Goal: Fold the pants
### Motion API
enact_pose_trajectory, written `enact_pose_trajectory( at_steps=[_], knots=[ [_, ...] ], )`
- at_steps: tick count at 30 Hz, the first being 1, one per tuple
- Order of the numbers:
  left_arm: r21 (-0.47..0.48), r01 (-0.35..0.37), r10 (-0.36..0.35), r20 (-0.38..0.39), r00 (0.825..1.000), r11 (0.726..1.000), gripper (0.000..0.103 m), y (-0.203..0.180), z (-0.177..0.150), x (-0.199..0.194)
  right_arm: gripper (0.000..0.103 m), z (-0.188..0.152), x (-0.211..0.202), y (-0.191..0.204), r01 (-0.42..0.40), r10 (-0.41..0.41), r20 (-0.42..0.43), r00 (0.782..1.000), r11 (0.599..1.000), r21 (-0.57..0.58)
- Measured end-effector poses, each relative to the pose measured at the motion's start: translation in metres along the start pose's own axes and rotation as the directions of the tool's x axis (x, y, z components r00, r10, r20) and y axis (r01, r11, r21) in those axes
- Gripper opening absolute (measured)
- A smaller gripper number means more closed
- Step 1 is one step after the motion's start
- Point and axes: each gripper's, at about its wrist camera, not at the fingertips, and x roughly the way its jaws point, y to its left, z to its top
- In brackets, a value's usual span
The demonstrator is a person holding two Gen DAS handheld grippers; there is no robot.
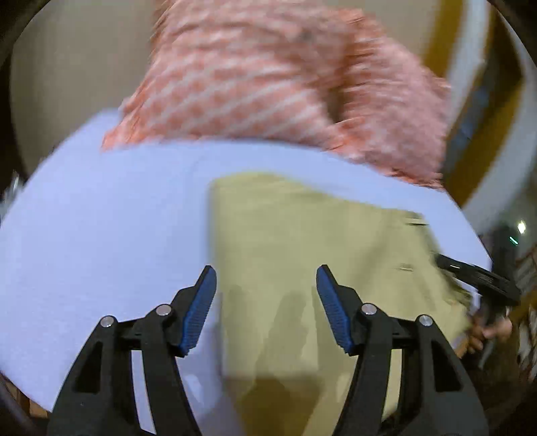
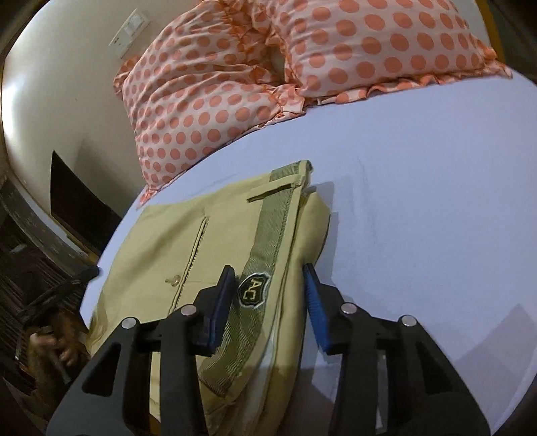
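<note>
Khaki pants lie folded on a pale blue sheet. My left gripper is open and empty just above the pants' folded left edge. In the right wrist view the pants show a button, a pocket seam and an olive waistband with an "AC" badge. My right gripper is open, its jaws on either side of the waistband at the pants' right edge, not closed on it. The right gripper also shows in the left wrist view at the far right edge of the pants.
Two orange polka-dot pillows lie at the head of the bed, beyond the pants. A cream wall with a switch plate stands behind. The bed edge drops off at the left of the right wrist view, with dark furniture below.
</note>
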Motion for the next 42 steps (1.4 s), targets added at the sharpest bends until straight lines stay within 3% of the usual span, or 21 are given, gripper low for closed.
enact_pose_trajectory(
  at_steps=[4, 5, 7, 9, 10, 11, 15, 20, 22, 25, 27, 28, 30, 32, 33, 34, 36, 38, 39, 41, 42],
  knots=[
    [-0.048, 0.105, -0.110, -0.122, 0.986, 0.993, 0.063, 0.010, 0.017, 0.038, 0.043, 0.004, 0.001, -0.009, -0.062, 0.062, 0.004, 0.998, 0.997, 0.046],
    [-0.058, 0.114, -0.121, -0.140, 0.983, 0.992, 0.068, 0.011, 0.019, 0.044, 0.041, 0.004, 0.002, -0.010, -0.074, 0.074, -0.005, 0.997, 0.996, 0.051],
    [-0.078, 0.143, -0.153, -0.141, 0.978, 0.987, 0.068, 0.015, 0.017, 0.048, 0.021, 0.007, 0.006, -0.015, -0.126, 0.130, -0.039, 0.991, 0.988, 0.086],
    [-0.112, 0.174, -0.189, -0.151, 0.970, 0.978, 0.043, 0.018, 0.018, 0.052, 0.015, 0.008, 0.009, -0.025, -0.214, 0.225, -0.055, 0.973, 0.963, 0.162],
    [-0.132, 0.204, -0.224, -0.163, 0.961, 0.970, 0.011, 0.019, 0.019, 0.055, 0.014, 0.009, 0.009, -0.028, -0.237, 0.252, -0.058, 0.966, 0.953, 0.188],
    [-0.148, 0.234, -0.259, -0.179, 0.949, 0.961, 0.008, 0.020, 0.019, 0.059, 0.014, 0.012, 0.009, -0.030, -0.260, 0.277, -0.057, 0.959, 0.942, 0.211],
    [-0.081, 0.190, -0.202, -0.172, 0.964, 0.978, 0.006, 0.009, 0.028, 0.056, 0.011, 0.033, 0.003, -0.019, -0.305, 0.318, -0.040, 0.947, 0.932, 0.198],
    [-0.023, 0.159, -0.160, -0.045, 0.986, 0.987, 0.004, -0.009, 0.079, 0.057, 0.009, 0.091, 0.001, -0.002, -0.265, 0.263, 0.037, 0.964, 0.959, 0.100],
    [0.031, 0.093, -0.094, 0.021, 0.995, 0.995, 0.004, -0.025, 0.107, 0.071, 0.009, 0.111, 0.005, -0.004, -0.227, 0.222, 0.069, 0.973, 0.970, 0.082],
    [0.105, -0.057, 0.054, 0.036, 0.998, 0.993, 0.006, -0.041, 0.127, 0.108, 0.009, 0.138, 0.025, -0.012, -0.091, 0.085, 0.108, 0.990, 0.994, 0.059],
    [0.130, -0.163, 0.170, -0.040, 0.985, 0.978, 0.011, -0.042, 0.131, 0.142, 0.015, 0.145, 0.052, -0.025, 0.064, -0.066, 0.042, 0.997, 0.996, 0.068],
    [0.131, -0.173, 0.180, -0.050, 0.982, 0.976, 0.018, -0.040, 0.129, 0.147, 0.019, 0.144, 0.063, -0.034, 0.137, -0.136, -0.021, 0.991, 0.987, 0.084],
    [0.123, -0.202, 0.203, 0.004, 0.979, 0.972, 0.025, -0.036, 0.122, 0.128, 0.022, 0.138, 0.056, -0.043, 0.158, -0.157, -0.018, 0.987, 0.981, 0.114],
    [0.112, -0.183, 0.179, 0.050, 0.983, 0.977, 0.025, -0.033, 0.115, 0.104, 0.030, 0.131, 0.033, -0.040, 0.123, -0.130, 0.065, 0.989, 0.987, 0.107],
    [0.097, -0.123, 0.117, 0.068, 0.991, 0.988, 0.025, -0.031, 0.109, 0.088, 0.041, 0.128, 0.027, -0.037, 0.076, -0.085, 0.078, 0.993, 0.992, 0.104],
    [0.092, -0.073, 0.066, 0.072, 0.995, 0.993, 0.029, -0.032, 0.104, 0.080, 0.046, 0.126, 0.023, -0.033, 0.027, -0.035, 0.078, 0.996, 0.995, 0.100],
    [0.091, 0.043, -0.047, 0.048, 0.998, 0.995, 0.041, -0.039, 0.093, 0.069, 0.049, 0.120, 0.024, -0.022, -0.035, 0.031, 0.050, 0.998, 0.997, 0.074],
    [0.090, 0.126, -0.124, -0.027, 0.992, 0.988, 0.051, -0.051, 0.081, 0.078, 0.063, 0.115, 0.038, -0.012, -0.050, 0.052, -0.022, 0.998, 0.997, 0.062],
    [0.082, 0.139, -0.135, -0.062, 0.989, 0.987, 0.051, -0.054, 0.077, 0.086, 0.071, 0.115, 0.045, -0.012, -0.027, 0.031, -0.052, 0.998, 0.997, 0.066],
    [0.053, 0.114, -0.105, -0.147, 0.984, 0.992, 0.053, -0.058, 0.069, 0.113, 0.071, 0.112, 0.064, -0.015, 0.038, -0.028, -0.108, 0.994, 0.995, 0.089],
    [0.060, 0.089, -0.080, -0.134, 0.988, 0.994, 0.054, -0.059, 0.067, 0.119, 0.072, 0.112, 0.064, -0.014, 0.040, -0.033, -0.081, 0.996, 0.995, 0.087]
  ],
)
